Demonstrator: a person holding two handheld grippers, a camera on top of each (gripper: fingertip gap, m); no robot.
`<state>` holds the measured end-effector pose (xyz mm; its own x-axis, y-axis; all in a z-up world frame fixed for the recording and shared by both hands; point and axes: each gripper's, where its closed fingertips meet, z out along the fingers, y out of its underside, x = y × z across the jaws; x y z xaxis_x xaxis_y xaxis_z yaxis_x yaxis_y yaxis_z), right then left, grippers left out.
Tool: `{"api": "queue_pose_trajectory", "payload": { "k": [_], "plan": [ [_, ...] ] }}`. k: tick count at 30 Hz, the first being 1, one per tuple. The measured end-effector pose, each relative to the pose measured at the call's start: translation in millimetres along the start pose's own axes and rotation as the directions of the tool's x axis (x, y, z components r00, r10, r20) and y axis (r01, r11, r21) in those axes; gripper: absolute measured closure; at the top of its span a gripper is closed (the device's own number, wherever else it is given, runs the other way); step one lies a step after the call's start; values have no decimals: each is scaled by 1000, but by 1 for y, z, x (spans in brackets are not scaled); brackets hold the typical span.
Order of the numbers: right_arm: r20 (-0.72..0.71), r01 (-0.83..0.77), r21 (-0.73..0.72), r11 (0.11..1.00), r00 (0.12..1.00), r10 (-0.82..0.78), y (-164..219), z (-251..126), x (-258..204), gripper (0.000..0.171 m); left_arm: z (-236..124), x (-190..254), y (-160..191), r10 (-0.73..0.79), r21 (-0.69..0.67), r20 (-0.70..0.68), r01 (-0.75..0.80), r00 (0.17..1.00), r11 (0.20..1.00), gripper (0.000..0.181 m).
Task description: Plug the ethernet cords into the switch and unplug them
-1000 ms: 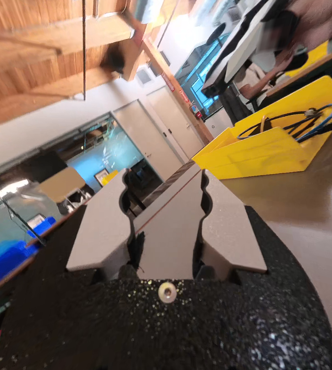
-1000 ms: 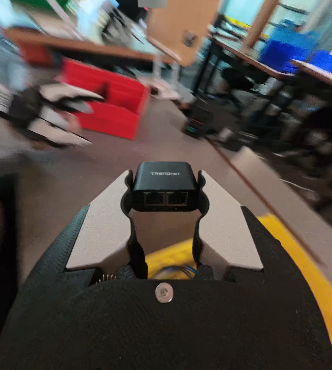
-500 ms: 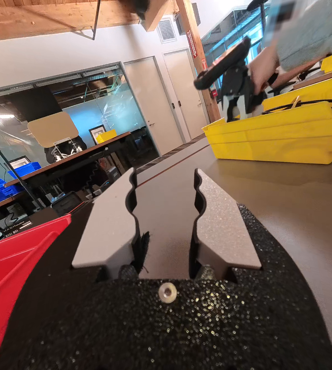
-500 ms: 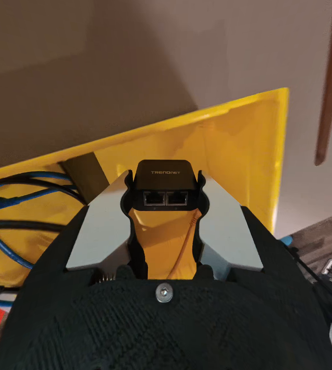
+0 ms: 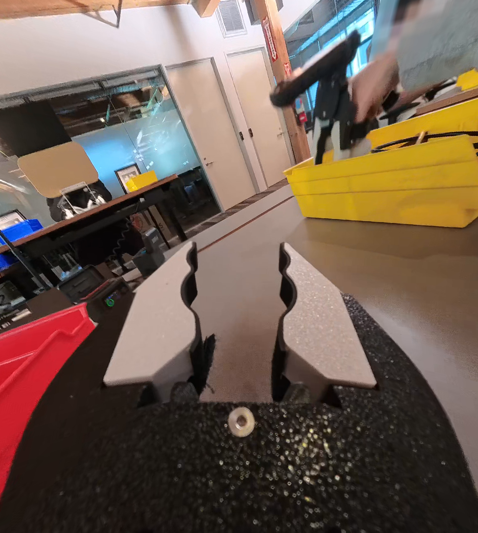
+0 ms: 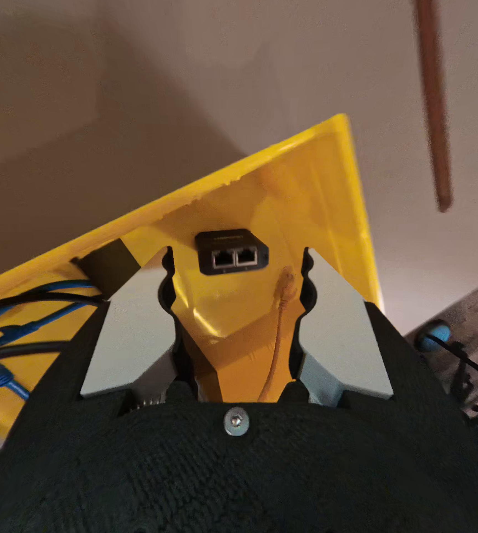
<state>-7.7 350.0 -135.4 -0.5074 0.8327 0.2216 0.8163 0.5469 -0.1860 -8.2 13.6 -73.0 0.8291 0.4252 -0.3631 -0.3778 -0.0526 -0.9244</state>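
A small black switch [image 6: 231,251] with two ports lies inside the yellow bin [image 6: 312,184], near its far corner. My right gripper [image 6: 236,253] is open above the bin, its fingers apart on either side of the switch and not touching it. A thin yellow cord [image 6: 282,300] lies in the bin by the right finger. Blue and black cords [image 6: 15,331] are piled at the bin's left. My left gripper [image 5: 237,252] is open and empty, low over the brown table. In the left wrist view the right gripper [image 5: 335,132] reaches into the yellow bin [image 5: 381,190].
A red bin [image 5: 15,375] stands at the left gripper's left. The brown table [image 5: 405,288] spreads between the red and yellow bins. A person's hand [image 5: 373,92] holds the right gripper. Desks and blue bins stand farther off beyond the table edge. About 35 cm separates my left fingertips from my right.
My right gripper has opened and let go of the switch, which now lies in the yellow bin. The left gripper has barely moved.
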Motion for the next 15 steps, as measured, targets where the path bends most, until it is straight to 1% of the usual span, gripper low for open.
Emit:
{"api": "queue_pose_trajectory", "payload": {
  "k": [2, 4, 6, 7, 9, 11, 13, 14, 15],
  "plan": [
    [-63, -52, 115, 992, 996, 59, -6, -31, 7, 76, 2, 8, 4, -46, -43, -48, 44, 998, 998, 123],
    [-130, -113, 290, 950, 979, 156, -12, -69, 12, 68, 3, 12, 6, -59, -65, -66, 55, 996, 996, 112],
    [-147, -186, 483, 856, 946, 288, -10, -110, 9, 57, 4, 15, 6, -63, -74, -73, 57, 995, 996, 101],
    [-144, -222, 565, 795, 922, 360, -4, -128, 7, 55, 4, 17, 5, -60, -85, -81, 53, 995, 995, 94],
    [-120, -289, 682, 672, 862, 492, 17, -153, -2, 49, 8, 19, -1, -50, -115, -90, 39, 995, 993, 75],
    [-100, -354, 736, 577, 787, 609, 49, -160, -11, 46, 10, 16, -14, -29, -159, -89, 15, 996, 987, 52],
    [-92, -421, 732, 536, 718, 690, 84, -149, -23, 42, 9, 0, -25, 18, -239, -39, -27, 999, 971, 29],
    [-100, -458, 711, 533, 685, 722, 103, -140, -28, 41, 5, -13, -29, 52, -294, -2, -50, 999, 955, 23],
    [-106, -499, 680, 537, 657, 746, 121, -129, -34, 42, -2, -28, -31, 93, -351, 38, -74, 995, 934, 24]
  ]
}}
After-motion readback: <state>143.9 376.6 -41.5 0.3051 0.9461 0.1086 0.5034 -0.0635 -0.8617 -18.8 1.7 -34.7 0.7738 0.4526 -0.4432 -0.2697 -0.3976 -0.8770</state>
